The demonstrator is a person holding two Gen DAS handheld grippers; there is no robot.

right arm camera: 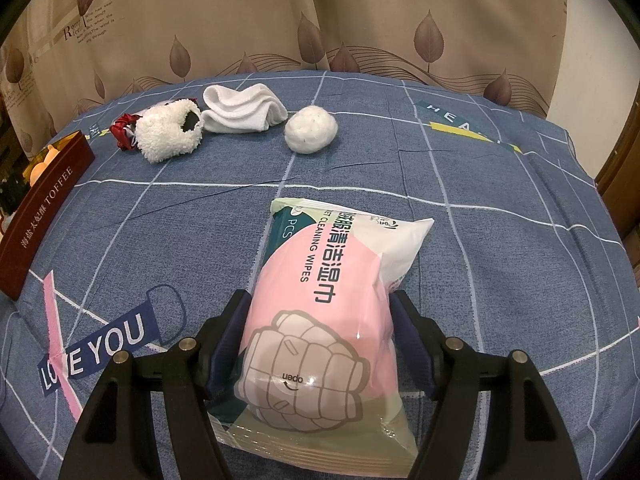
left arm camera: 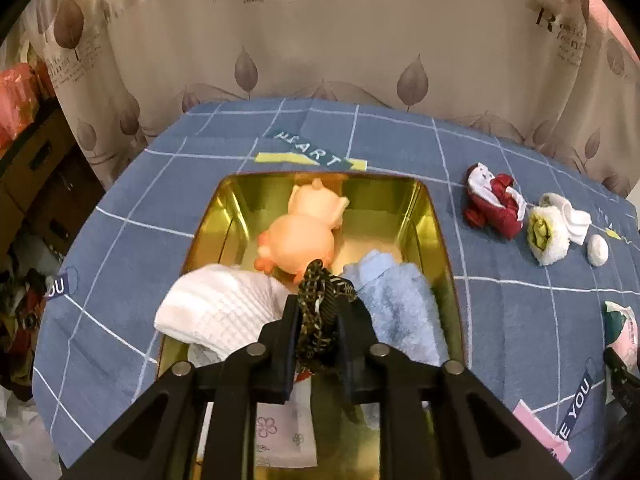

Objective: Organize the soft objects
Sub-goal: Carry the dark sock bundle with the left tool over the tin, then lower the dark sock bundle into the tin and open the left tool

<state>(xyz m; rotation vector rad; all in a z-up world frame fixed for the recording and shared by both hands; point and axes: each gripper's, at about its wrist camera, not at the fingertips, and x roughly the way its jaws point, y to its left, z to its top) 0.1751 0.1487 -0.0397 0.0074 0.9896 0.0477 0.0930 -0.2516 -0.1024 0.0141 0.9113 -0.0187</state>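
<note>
Roughly half done. In the gold metal tin: an orange rubber pig toy, white ribbed cloth and light-blue towel. Left gripper jaws sit nearly closed on a dark patterned fabric strip above the tin — not yet dropped. Right gripper jaws, about half open, clamp the pink wet-wipes pack right of the tin. Still outside, beyond the tin's right side: red-white cloth, fluffy white slipper, folded white cloth, white ball.

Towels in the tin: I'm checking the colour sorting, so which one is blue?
The fluffy light blue towel, right of the left claw in the gold tin. The white ribbed towel lies opposite, draped over the tin's left rim.
</note>
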